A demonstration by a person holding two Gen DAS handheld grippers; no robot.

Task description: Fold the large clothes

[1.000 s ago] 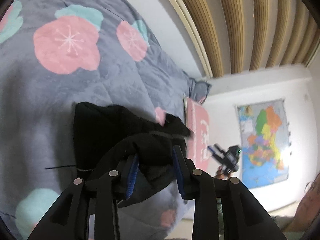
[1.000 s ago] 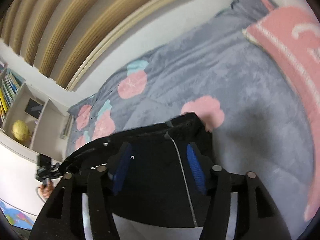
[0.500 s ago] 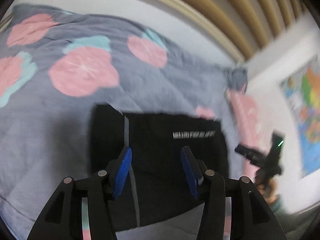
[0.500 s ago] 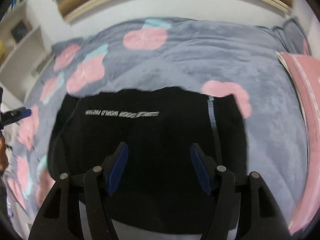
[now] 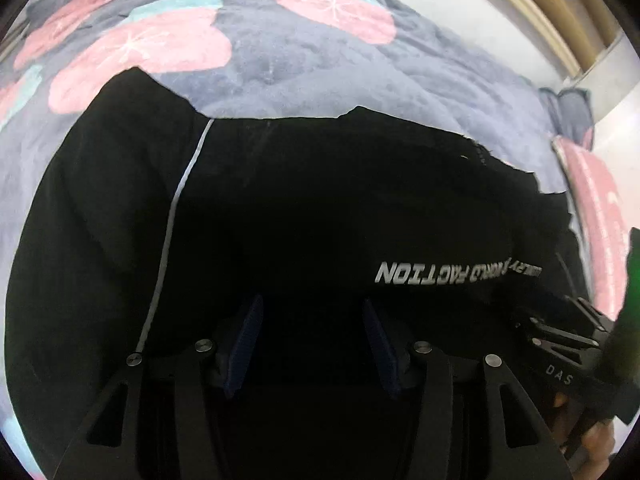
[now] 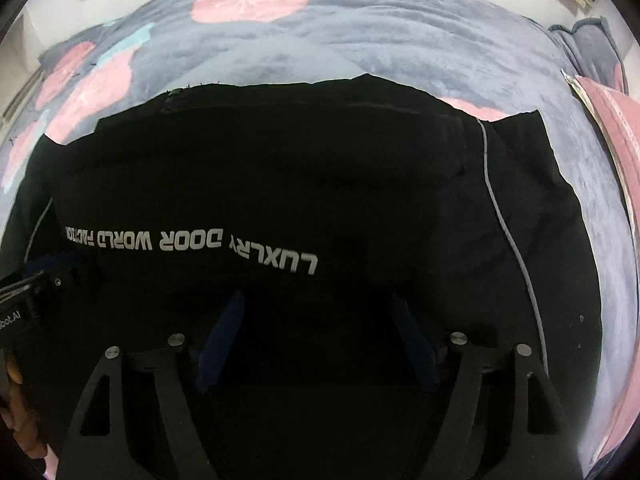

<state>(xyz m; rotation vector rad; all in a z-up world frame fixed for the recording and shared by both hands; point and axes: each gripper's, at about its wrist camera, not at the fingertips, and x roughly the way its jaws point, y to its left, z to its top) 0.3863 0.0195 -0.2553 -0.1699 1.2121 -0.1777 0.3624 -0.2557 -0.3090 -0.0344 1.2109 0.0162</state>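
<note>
Garment (image 5: pixel 320 200) spread flat on blanket (image 5: pixel 280 60) for folding; left gripper (image 5: pixel 312 344) and right gripper (image 6: pixel 316 344) hover, jaws apart, empty.

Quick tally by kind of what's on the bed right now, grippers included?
Black garment: 1
Floral grey blanket: 1
Pink pillow: 1
Grippers, both open: 2, left gripper and right gripper
Total: 5

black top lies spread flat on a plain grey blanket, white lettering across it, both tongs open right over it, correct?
Not quite: the blanket is not plain. It is grey with large pink and teal flowers, as the right wrist view shows. The rest holds: the black top lies spread flat with white lettering across it, and the left tongs and right tongs are both open over it.
</note>
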